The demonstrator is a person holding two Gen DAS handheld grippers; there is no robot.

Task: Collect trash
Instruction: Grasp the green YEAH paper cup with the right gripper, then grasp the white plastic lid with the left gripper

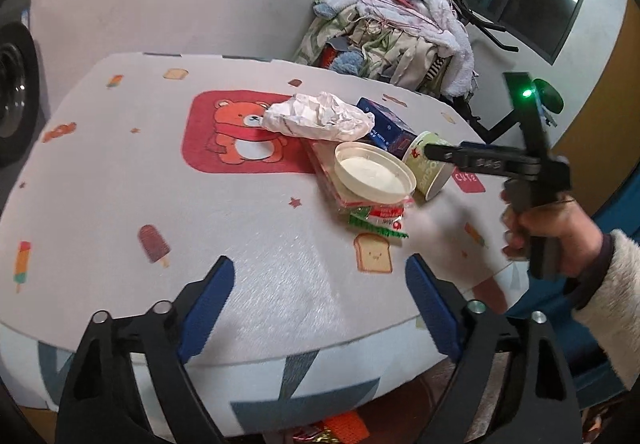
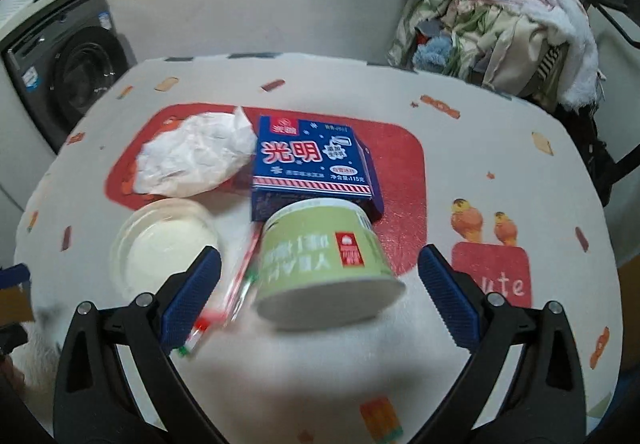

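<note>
The left gripper [image 1: 318,278] is standing nearest the lens in the left wrist view, its blue pads [image 1: 212,300] spread apart over bare cloth with nothing between them, angled down toward the table [image 1: 120,171] near its front edge. To its right, a hand [image 1: 556,232] in a fleecy cream sleeve [image 1: 616,304] is gripping the handle of the right gripper [image 2: 320,276], whose black body is reaching across toward the trash pile. In the right wrist view that tool's jaws are standing wide, and the green paper cup [image 2: 326,256] is lying on its side between them; neither pad is touching it, so it is not gripped. The cup's pale base is facing the camera and looks blurred. Just behind it, touching or nearly so, a blue carton [image 2: 312,163] with white and red lettering is lying flat. Left of the carton a crumpled white wrapper [image 2: 192,159] is resting on the red bear patch of the cloth. A clear round lid [image 2: 160,244] is sitting left of the cup, and a red, white and green plastic packet [image 1: 376,219] is lying partly beneath that lid. All the trash is clustered at the table's middle. Beyond the table, a heap of laundry [image 1: 404,27] is piled against the wall.
</note>
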